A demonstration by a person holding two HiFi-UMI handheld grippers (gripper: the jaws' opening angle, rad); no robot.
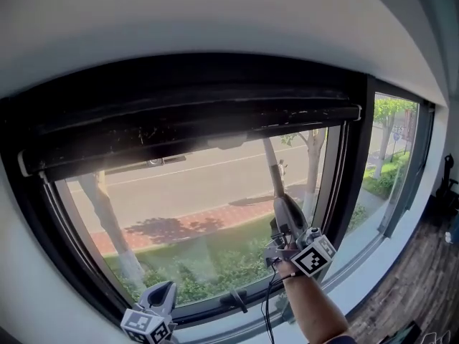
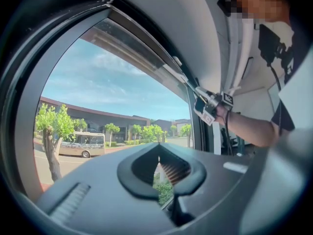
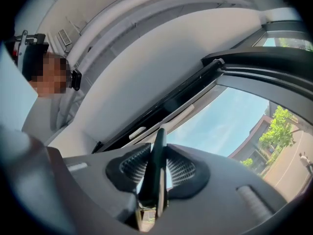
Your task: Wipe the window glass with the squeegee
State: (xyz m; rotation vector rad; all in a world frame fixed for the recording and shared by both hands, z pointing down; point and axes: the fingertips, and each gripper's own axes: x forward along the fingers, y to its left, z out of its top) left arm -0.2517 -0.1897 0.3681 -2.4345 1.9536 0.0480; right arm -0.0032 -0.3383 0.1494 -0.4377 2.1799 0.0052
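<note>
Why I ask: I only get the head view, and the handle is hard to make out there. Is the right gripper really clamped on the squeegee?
Observer: Yes. In the right gripper view, the right gripper has its jaws shut on the dark squeegee handle, which runs up between the two pads.
Operator: And the left gripper, is it carrying anything?
Observer: No. The left gripper view shows the left gripper with its jaws together and nothing between them.
</note>
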